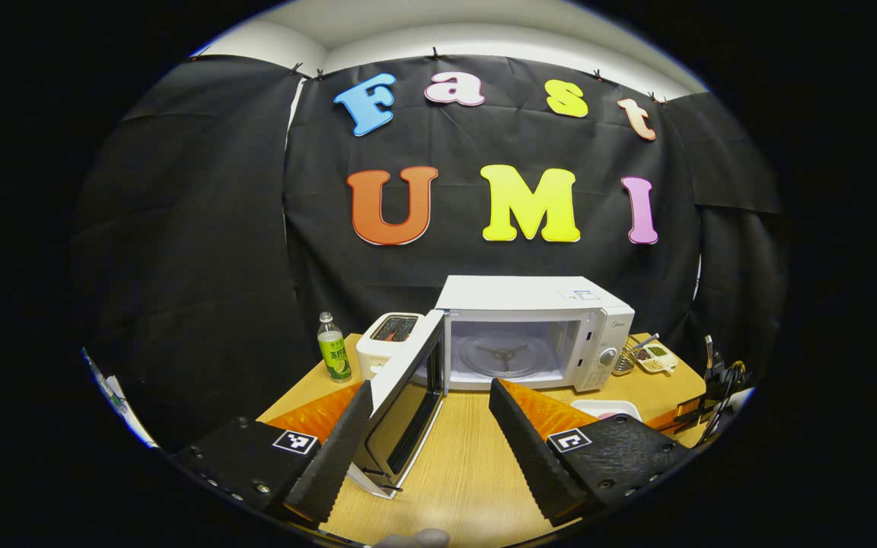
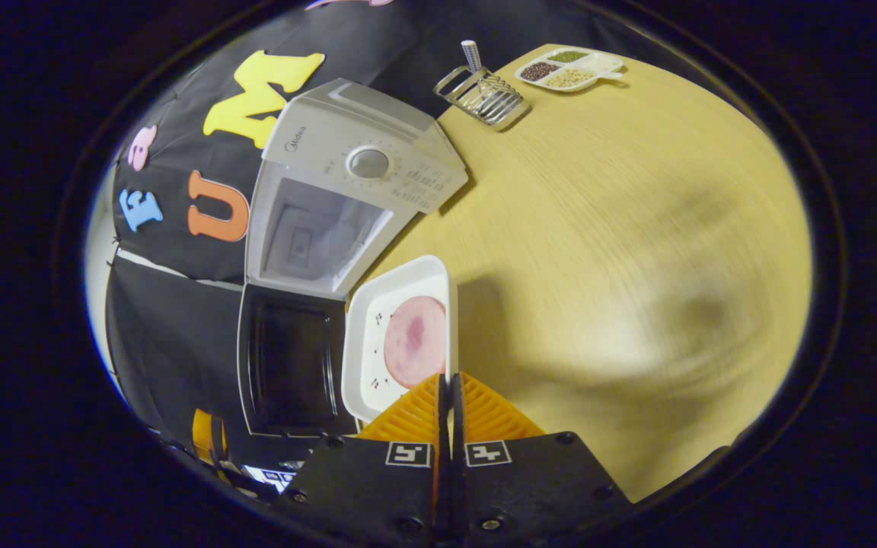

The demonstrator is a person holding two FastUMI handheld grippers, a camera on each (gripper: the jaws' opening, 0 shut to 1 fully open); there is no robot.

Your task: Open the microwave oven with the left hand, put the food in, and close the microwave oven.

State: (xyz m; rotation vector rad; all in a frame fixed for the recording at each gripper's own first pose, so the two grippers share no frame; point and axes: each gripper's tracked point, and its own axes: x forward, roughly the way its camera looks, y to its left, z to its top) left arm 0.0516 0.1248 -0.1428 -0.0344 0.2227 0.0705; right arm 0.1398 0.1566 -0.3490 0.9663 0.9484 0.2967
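A white microwave (image 1: 537, 327) stands at the back of the wooden table (image 1: 469, 472), its door (image 1: 408, 396) swung wide open toward me and the glass turntable (image 1: 505, 354) bare inside. My left gripper (image 1: 431, 434) is open; its left finger rests against the door's outer edge. In the right gripper view the microwave (image 2: 347, 190) and its door (image 2: 286, 365) appear tilted. My right gripper (image 2: 450, 392) is shut on the rim of a white square plate (image 2: 377, 335) carrying a pink round slice of food (image 2: 414, 341), held above the table. An edge of that plate (image 1: 607, 409) peeks past my left gripper's right finger.
A white toaster (image 1: 387, 342) and a green-labelled bottle (image 1: 333, 348) stand left of the microwave. A wire rack (image 2: 484, 95) and a divided dish of grains (image 2: 569, 70) sit to its right. Bare tabletop (image 2: 621, 251) spreads before the oven.
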